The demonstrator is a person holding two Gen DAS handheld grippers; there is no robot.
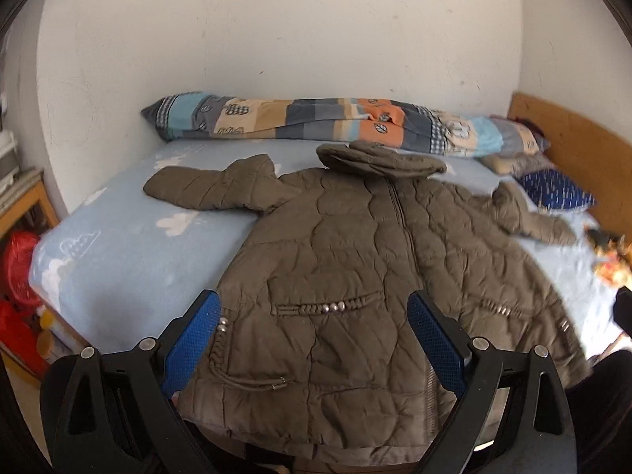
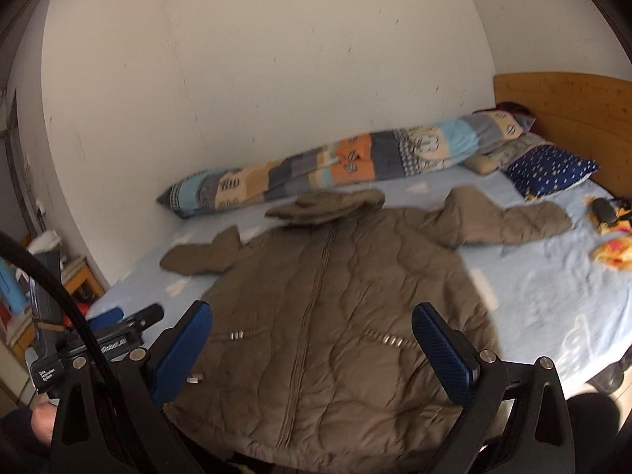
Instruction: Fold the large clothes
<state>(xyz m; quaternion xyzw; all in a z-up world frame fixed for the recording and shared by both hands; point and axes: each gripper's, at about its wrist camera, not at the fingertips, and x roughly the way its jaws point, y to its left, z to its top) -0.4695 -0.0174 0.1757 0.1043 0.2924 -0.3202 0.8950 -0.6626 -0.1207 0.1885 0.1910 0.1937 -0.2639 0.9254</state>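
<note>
A large olive-brown quilted jacket [image 1: 347, 260] lies flat, front up, on the light blue bed sheet [image 1: 130, 252], sleeves spread to both sides and hood at the far end. It also shows in the right wrist view [image 2: 335, 308]. My left gripper [image 1: 314, 316] is open and empty, hovering over the jacket's lower left part near the hem. My right gripper [image 2: 312, 328] is open and empty above the jacket's lower middle. The left gripper [image 2: 130, 316] shows at the left of the right wrist view.
A long patchwork pillow [image 1: 316, 122] lies along the white wall. A dark blue pillow [image 2: 549, 170] sits by the wooden headboard [image 2: 572, 118]. Small orange and yellow items [image 2: 612, 237] lie on the sheet at the right. Red objects [image 1: 17, 276] and a wooden stand are left of the bed.
</note>
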